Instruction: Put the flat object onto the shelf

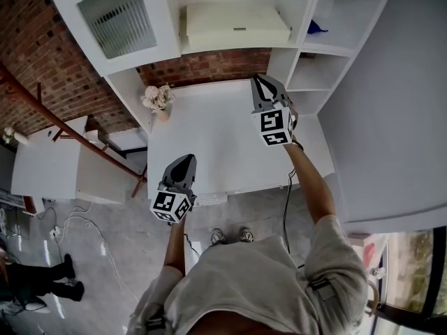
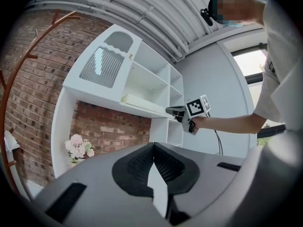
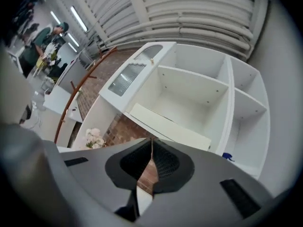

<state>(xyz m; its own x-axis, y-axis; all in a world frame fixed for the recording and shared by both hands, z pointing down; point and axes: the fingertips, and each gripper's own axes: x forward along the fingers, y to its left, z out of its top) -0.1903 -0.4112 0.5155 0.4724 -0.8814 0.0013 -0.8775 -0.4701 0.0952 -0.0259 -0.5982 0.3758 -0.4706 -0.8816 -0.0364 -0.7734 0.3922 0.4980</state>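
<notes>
The flat object, a cream-white slab, lies on the wide middle shelf of the white cabinet; it also shows as the flat object and the flat object in the gripper views. My right gripper hovers just below and in front of that shelf, jaws shut with nothing between them, and points at the slab. My left gripper hangs lower at the table's front left edge, shut and empty. From it I see the right gripper beside the shelf.
A white table stands under the cabinet with a small vase of flowers at its back left. A ribbed-glass door is left of the shelf, narrow side shelves with a blue item to the right. A brown wooden rail runs at left.
</notes>
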